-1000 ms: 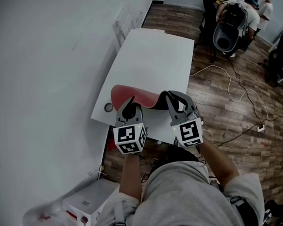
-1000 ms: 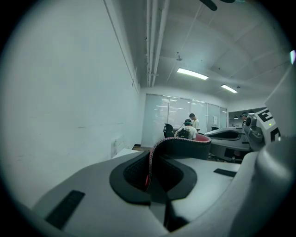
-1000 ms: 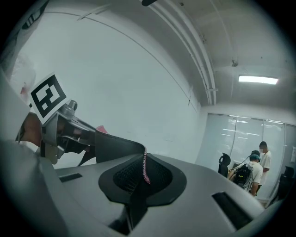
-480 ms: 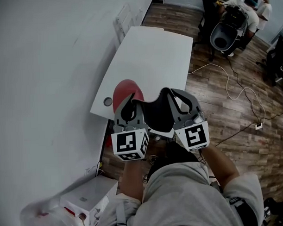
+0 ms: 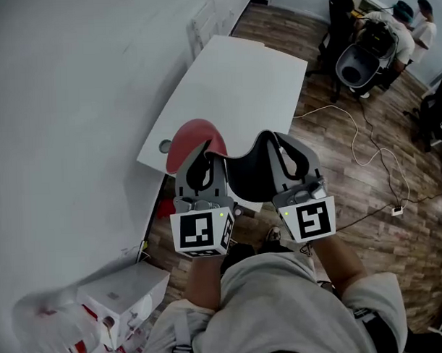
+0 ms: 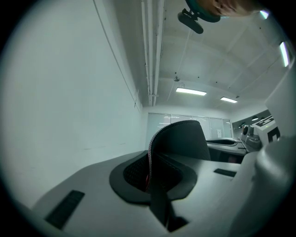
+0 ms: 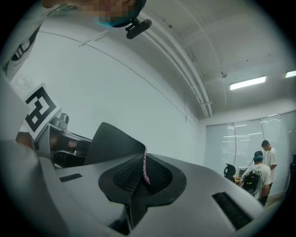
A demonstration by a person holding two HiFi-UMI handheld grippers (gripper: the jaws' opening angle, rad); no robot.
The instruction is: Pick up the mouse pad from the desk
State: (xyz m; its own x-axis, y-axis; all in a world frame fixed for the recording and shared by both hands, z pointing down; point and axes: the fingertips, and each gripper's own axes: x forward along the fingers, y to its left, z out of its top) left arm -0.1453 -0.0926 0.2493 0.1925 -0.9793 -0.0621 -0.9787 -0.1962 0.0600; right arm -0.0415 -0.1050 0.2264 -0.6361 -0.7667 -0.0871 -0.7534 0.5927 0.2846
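The mouse pad, red on top and black underneath, hangs in the air above the near end of the white desk, bent into a sagging curve. My left gripper is shut on its left edge, and my right gripper is shut on its right edge. In the left gripper view the jaws pinch the stitched rim, and the black underside of the pad rises beyond them. In the right gripper view the jaws clamp the rim, with the pad folding up to the left.
A round cable hole sits in the desk's near left corner. A white wall runs along the left. A white box lies on the floor at lower left. Cables cross the wood floor; people at an office chair are far right.
Both grippers have risen and come toward me with the pad. The pad has left the desk and folded, so its black underside now faces the head camera.
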